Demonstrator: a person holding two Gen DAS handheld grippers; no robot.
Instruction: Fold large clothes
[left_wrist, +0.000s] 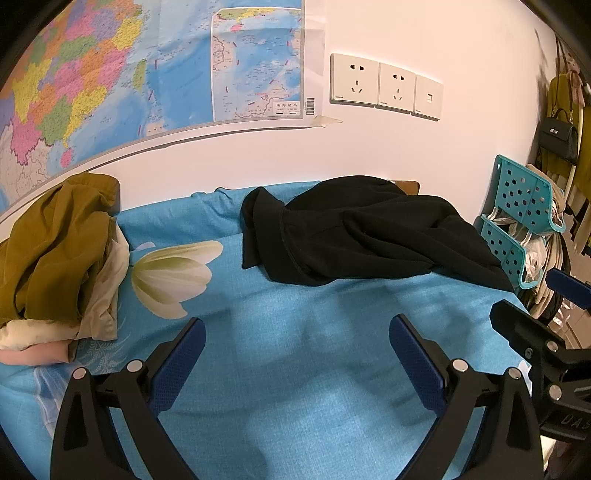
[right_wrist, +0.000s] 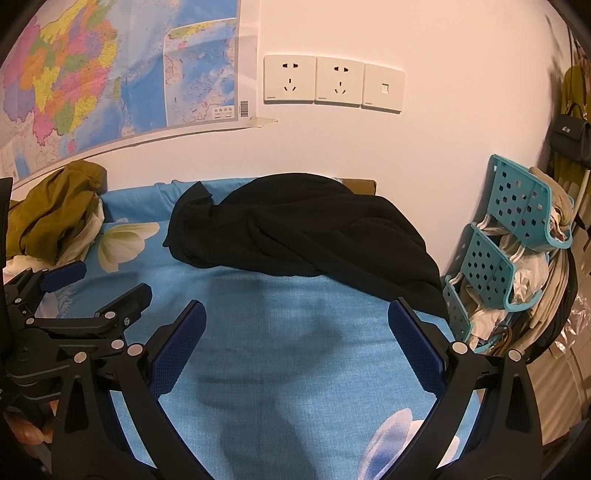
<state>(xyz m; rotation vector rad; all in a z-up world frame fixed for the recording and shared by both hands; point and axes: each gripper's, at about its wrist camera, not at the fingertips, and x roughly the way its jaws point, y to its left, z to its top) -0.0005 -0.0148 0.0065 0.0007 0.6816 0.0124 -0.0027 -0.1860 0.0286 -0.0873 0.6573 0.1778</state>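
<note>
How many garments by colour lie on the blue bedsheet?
Black: 1, the crumpled black garment
Olive-brown: 1, the olive-brown garment
Cream: 1, the cream cloth under it
Pink: 1, the pink cloth at the pile's bottom
Total: 4

On my wall at ten o'clock hangs a coloured map (left_wrist: 110, 70); at one o'clock — three white sockets (left_wrist: 386, 86). A teal perforated rack (left_wrist: 524, 206) sits at three o'clock — a black handbag (left_wrist: 559, 134) above it.
</note>
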